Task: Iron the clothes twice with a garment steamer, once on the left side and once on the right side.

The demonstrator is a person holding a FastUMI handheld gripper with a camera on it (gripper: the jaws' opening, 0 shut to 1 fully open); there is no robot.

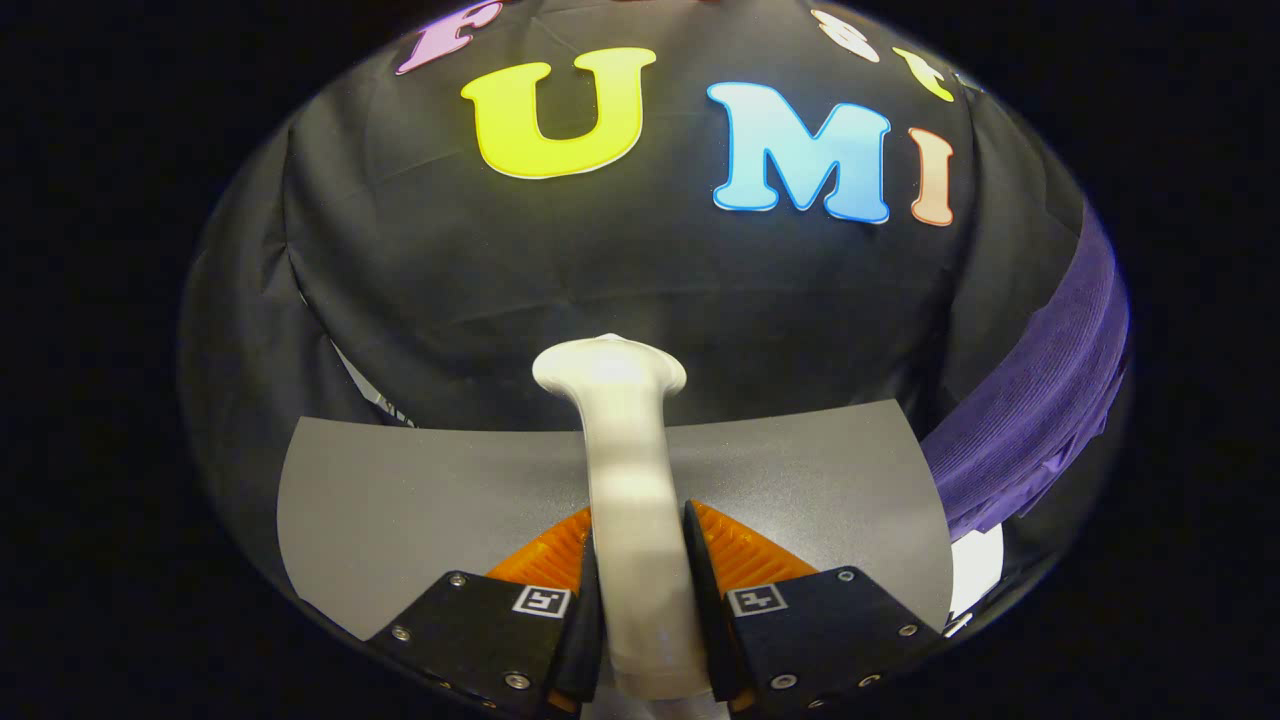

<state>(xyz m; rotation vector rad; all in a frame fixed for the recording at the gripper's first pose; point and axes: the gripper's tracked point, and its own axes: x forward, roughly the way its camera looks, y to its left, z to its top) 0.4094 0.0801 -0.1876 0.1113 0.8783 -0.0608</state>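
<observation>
Fingers (640,590): two, closed narrow on the steamer (628,500), one pressing each side of its handle.

Steamer: one, pale, held upright between the fingers; the handle rises from between them and bends slightly to a flared head above the tips, head turned toward the wall (600,280).

Worktop (420,490): one, grey, flat, below and beyond the fingers, bare around the steamer.

Garment (1040,400): one, purple, ribbed, hanging in folds to the right of the worktop, well apart from the steamer head and not touching it.

Wall: one, black cloth, creased, behind the worktop.

Pose: fingers point forward, level, toward the wall; the steamer stands centred between them.
</observation>
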